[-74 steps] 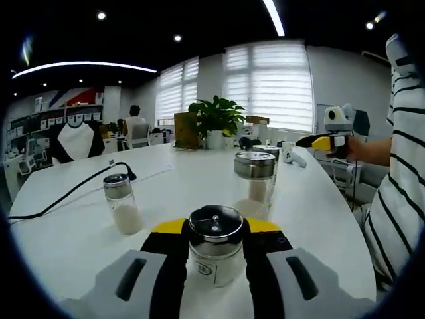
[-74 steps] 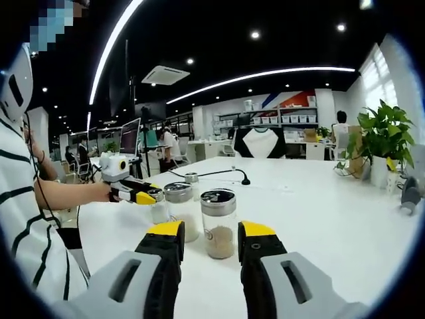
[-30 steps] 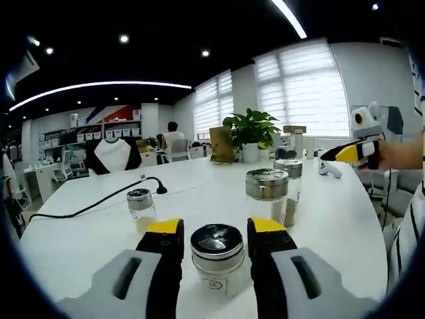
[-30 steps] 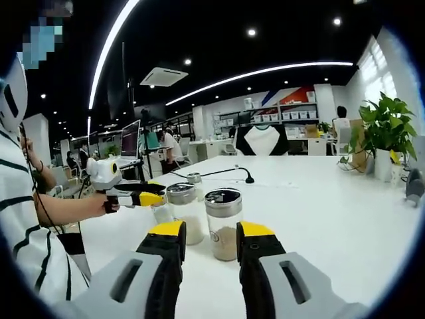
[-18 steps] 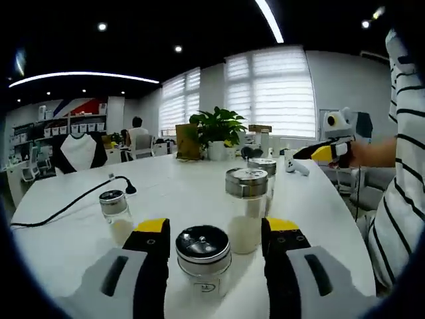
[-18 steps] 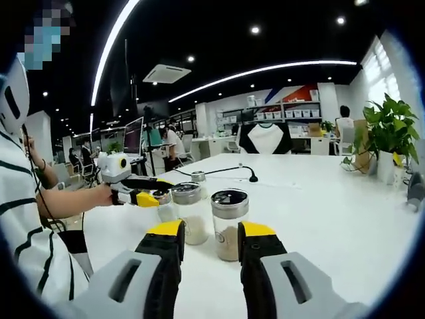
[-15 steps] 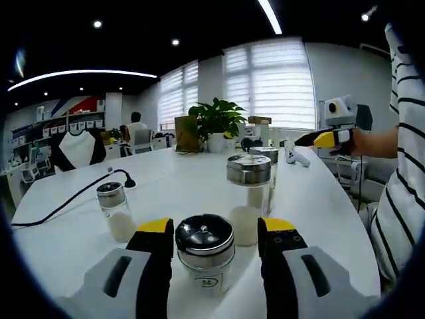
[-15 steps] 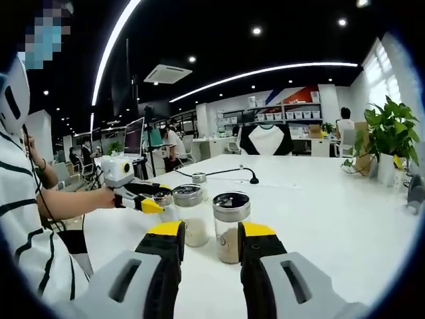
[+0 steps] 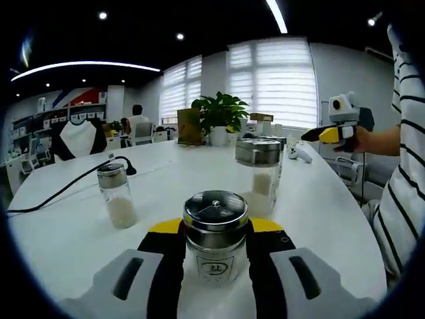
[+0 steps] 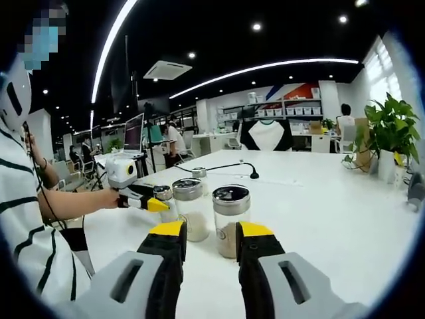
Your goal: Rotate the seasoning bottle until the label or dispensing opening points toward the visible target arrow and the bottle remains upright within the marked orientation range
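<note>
A glass seasoning bottle point(image 9: 216, 212) with a metal lid and white grains stands upright on the white table point(image 9: 319, 212). My left gripper point(image 9: 216, 227) is shut on it, and a small label faces the camera. The right gripper view has that gripper at the left, its yellow tip point(image 10: 157, 205) against the bottle point(image 10: 164, 199). My right gripper point(image 10: 210, 231) is open with nothing in it, just short of a bottle of brown seasoning point(image 10: 230, 219). In the left gripper view it hovers at the far right point(image 9: 335, 131), held in a hand.
A taller bottle of white grains point(image 9: 257, 174) stands close behind the held one, and a small bottle point(image 9: 114, 196) stands to the left. A black cable point(image 9: 66, 193) crosses the table's left side. A potted plant point(image 9: 216, 116) stands at the far end. A striped sleeve point(image 9: 402, 199) is at the right.
The left jaws stood open around the bottle half a second ago; now they are shut on it and the bottle looks closer. The right gripper has barely moved.
</note>
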